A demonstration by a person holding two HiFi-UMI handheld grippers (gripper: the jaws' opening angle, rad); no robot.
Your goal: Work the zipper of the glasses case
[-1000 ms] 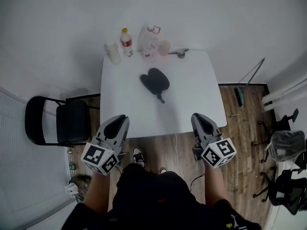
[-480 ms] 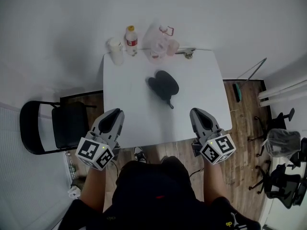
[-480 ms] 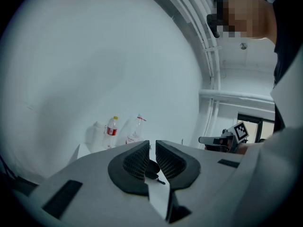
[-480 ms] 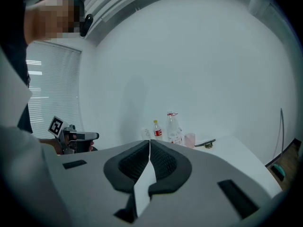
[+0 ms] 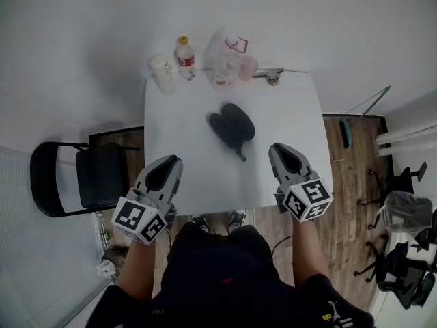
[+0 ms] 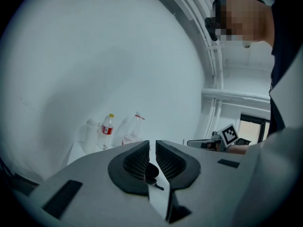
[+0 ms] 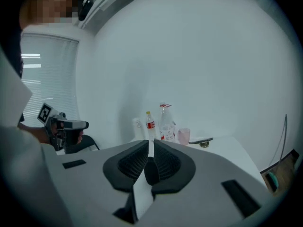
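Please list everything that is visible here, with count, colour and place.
table: 1, white, centre
glasses case: 1, black, middle of table
bottle: 1, clear, red label, far edge
clear container: 1, red-trimmed, beside the bottle
cup: 1, pink, far edge
white container: 1, far left corner
folding chair: 1, black, left of table
left gripper: 1, grey, shut, empty, near edge
right gripper: 1, grey, shut, empty, near edge

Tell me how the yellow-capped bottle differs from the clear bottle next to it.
The yellow-capped bottle is slim, with a red label; the clear bottle is wider and taller, with a red piece at its top. The yellow-capped bottle stands further left in the head view; the clear bottle stands beside the pink cup. Both stand upright at the far edge of the table.
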